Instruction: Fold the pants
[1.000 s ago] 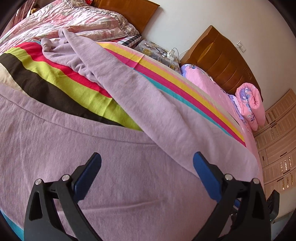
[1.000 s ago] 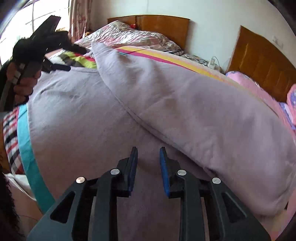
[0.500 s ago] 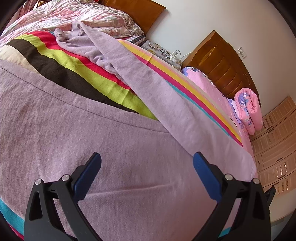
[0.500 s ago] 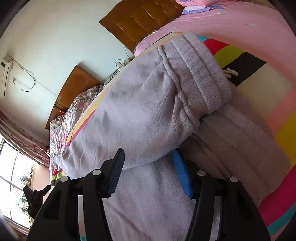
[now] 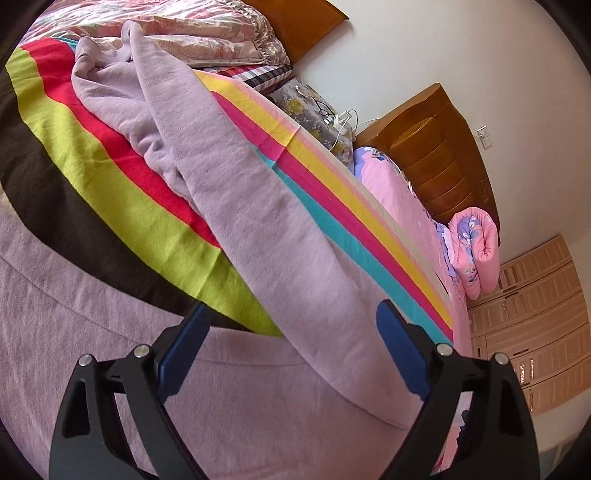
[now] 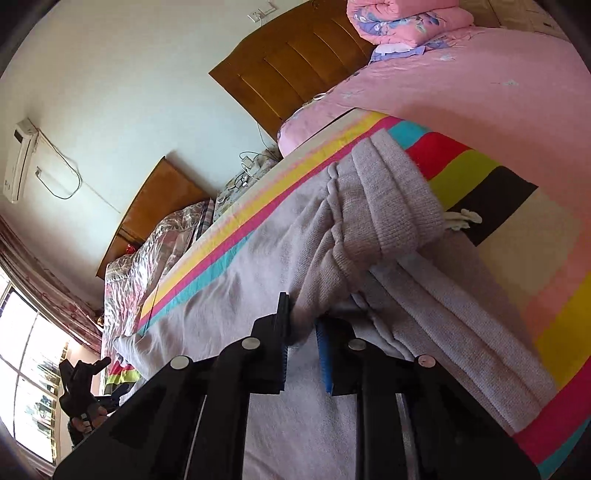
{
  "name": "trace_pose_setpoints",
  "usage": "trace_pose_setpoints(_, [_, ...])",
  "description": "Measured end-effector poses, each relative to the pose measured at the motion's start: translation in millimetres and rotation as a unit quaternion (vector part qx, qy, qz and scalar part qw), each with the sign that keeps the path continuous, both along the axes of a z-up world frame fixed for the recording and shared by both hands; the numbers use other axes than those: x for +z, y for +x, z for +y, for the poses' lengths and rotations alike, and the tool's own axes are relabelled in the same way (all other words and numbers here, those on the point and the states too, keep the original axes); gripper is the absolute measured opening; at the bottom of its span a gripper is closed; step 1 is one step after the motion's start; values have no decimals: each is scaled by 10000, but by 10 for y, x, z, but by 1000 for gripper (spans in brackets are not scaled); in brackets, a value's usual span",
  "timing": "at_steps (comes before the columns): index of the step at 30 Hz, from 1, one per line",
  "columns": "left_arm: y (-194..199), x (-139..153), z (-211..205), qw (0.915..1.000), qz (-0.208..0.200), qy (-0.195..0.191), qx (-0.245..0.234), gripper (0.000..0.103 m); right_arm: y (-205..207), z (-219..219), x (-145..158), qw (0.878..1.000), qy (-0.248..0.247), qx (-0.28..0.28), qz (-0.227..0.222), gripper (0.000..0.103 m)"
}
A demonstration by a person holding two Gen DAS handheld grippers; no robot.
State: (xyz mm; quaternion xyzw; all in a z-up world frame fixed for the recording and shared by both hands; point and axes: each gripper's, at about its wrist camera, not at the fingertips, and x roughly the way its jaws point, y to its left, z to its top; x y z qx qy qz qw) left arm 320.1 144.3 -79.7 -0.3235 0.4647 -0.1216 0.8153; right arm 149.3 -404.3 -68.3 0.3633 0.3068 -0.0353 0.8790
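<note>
My left gripper (image 5: 288, 350) hovered over the lilac pants (image 5: 236, 206) spread on the striped blanket (image 5: 110, 177) of the bed, its blue pads (image 5: 184, 350) wide apart but closing, one trouser leg passing between them without being pinched. That leg ran as a long band from the near right corner of the left wrist view up and away to the left, towards the quilted pillows (image 5: 207, 40) at the wooden headboard (image 5: 295, 18), where its far end lay bunched. The seat of the pants filled the foreground beneath the gripper. In the right wrist view, my right gripper (image 6: 303, 332) was closing on a fold of the pants beside the ribbed waistband (image 6: 391, 199), cloth pressed between the pads. The waistband pointed towards the pink bed (image 6: 480, 85) alongside, a white drawstring (image 6: 461, 218) trailing from it. My left hand (image 6: 88, 410) with its gripper showed far off by the window (image 6: 26, 369).
</note>
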Motion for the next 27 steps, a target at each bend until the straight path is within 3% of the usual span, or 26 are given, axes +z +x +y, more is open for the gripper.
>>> trace_pose_setpoints(4, [277, -128, 90, 9995, 213, -87, 233, 79, -3, -9, 72, 9999, 10, 57, -120, 19])
trace_pose_setpoints(6, [364, -204, 98, 9989, 280, -351, 160, 60, 15, -20, 93, 9999, -16, 73, -128, 19])
trace_pose_setpoints(7, [403, -233, 73, 9985, 316, -437, 82, 59, 23, -24, 91, 9999, -10, 71, -122, 19])
trace_pose_setpoints(11, [519, -275, -23, 9994, 317, -101, 99, 57, -29, -84, 14, 10000, 67, 33, -54, 19])
trace_pose_setpoints(13, [548, -282, -52, 9994, 328, -11, 103, 22, -52, -90, -52, 9999, 114, -1, 27, 19])
trace_pose_setpoints(14, [539, -274, -78, 9995, 309, 41, 74, 11, -54, -96, -91, 9999, 147, -24, 80, 19])
trace_pose_setpoints(19, [266, 97, -126, 9977, 17, 654, 152, 9, -88, -46, -158, 9998, 78, -102, 140, 15])
trace_pose_setpoints(23, [241, 603, -231, 9942, -168, 1040, -208, 9, 49, -82, 153, 9998, -50, 1, -183, 13])
trace_pose_setpoints(27, [-45, 1157, -103, 9926, -779, 834, -409, 4, 23, -47, 629, 9977, -199, 164, -628, 12])
